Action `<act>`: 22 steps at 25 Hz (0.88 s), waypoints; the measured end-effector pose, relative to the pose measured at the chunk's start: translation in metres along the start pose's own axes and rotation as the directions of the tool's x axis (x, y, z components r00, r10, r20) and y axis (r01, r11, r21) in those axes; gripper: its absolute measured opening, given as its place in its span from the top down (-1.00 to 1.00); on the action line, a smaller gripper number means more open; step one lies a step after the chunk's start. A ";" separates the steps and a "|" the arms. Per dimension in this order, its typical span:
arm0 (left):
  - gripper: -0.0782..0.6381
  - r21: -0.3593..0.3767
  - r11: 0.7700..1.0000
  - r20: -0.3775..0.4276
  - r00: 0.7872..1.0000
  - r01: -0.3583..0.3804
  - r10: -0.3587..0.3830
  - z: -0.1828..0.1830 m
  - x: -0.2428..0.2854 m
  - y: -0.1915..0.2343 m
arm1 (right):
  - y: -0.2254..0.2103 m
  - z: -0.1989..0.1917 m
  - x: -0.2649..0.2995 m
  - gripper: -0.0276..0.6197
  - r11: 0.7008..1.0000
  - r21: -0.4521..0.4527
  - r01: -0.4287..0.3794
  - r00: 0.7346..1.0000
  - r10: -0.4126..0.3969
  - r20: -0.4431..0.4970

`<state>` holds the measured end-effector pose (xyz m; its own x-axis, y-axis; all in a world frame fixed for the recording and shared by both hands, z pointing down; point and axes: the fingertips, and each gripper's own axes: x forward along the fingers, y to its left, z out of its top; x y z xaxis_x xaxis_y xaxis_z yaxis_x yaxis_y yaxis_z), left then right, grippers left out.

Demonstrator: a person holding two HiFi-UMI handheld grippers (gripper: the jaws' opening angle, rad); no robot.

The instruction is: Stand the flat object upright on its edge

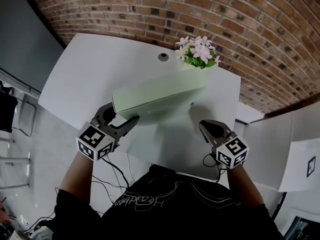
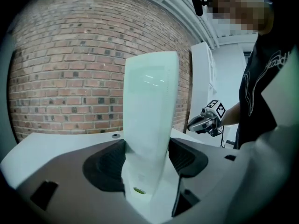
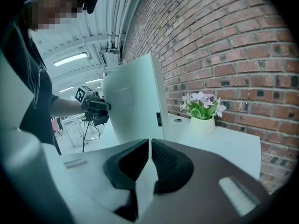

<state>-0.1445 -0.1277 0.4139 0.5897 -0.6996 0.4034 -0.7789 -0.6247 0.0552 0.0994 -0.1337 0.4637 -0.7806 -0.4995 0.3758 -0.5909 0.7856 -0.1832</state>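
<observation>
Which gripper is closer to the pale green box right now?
Left. The left gripper is clamped on one end of the pale green box; the right gripper is shut on nothing, apart from the box, near its other end.

No legible text or labels

The left gripper (image 1: 121, 115) is pointing away and slightly down at the near left. Its jaws are standing wide and pressing on both faces of the pale green box (image 1: 157, 96) at its left end. The right gripper (image 1: 204, 126) is hovering at the near right, angled inward, jaws almost together with nothing between them. Both forearms are reaching out from the torso.
</observation>
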 end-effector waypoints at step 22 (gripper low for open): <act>-0.04 -0.203 0.865 -0.005 0.884 -0.458 0.467 -0.017 -0.033 0.013 | 0.045 -0.007 -0.007 0.90 0.996 -0.035 -0.079 0.997 0.079 0.018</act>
<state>-0.1772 -0.1067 0.4165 0.1566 -0.9085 0.3875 -0.9876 -0.1496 0.0485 0.0795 -0.0928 0.4592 -0.8285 -0.4418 0.3440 -0.5200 0.8350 -0.1800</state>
